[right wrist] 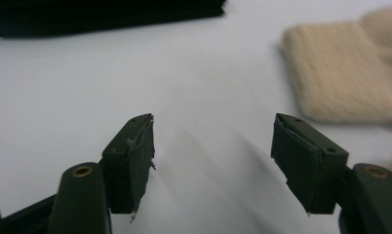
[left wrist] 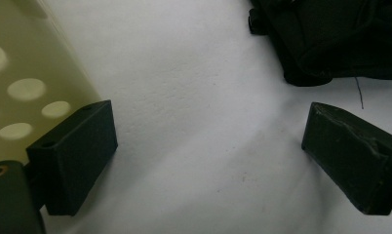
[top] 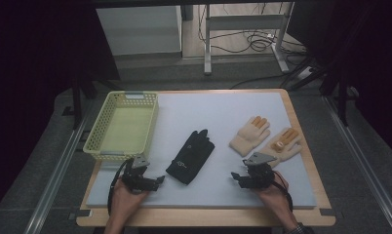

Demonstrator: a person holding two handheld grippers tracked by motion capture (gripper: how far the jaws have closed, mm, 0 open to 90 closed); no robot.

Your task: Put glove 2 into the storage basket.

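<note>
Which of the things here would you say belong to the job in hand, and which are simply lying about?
Part of the job:
black glove
two cream knitted gloves
yellow perforated basket
left gripper, jaws open
right gripper, jaws open

Just lying about:
cables on the floor
metal table frame beyond the table

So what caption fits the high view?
Two open tongs wait near black glove, beige gloves, yellow basket.

Black glove point(left wrist: 330, 39) cut off, perhaps half hidden.

Black glove point(top: 190, 157) between two tools
</note>
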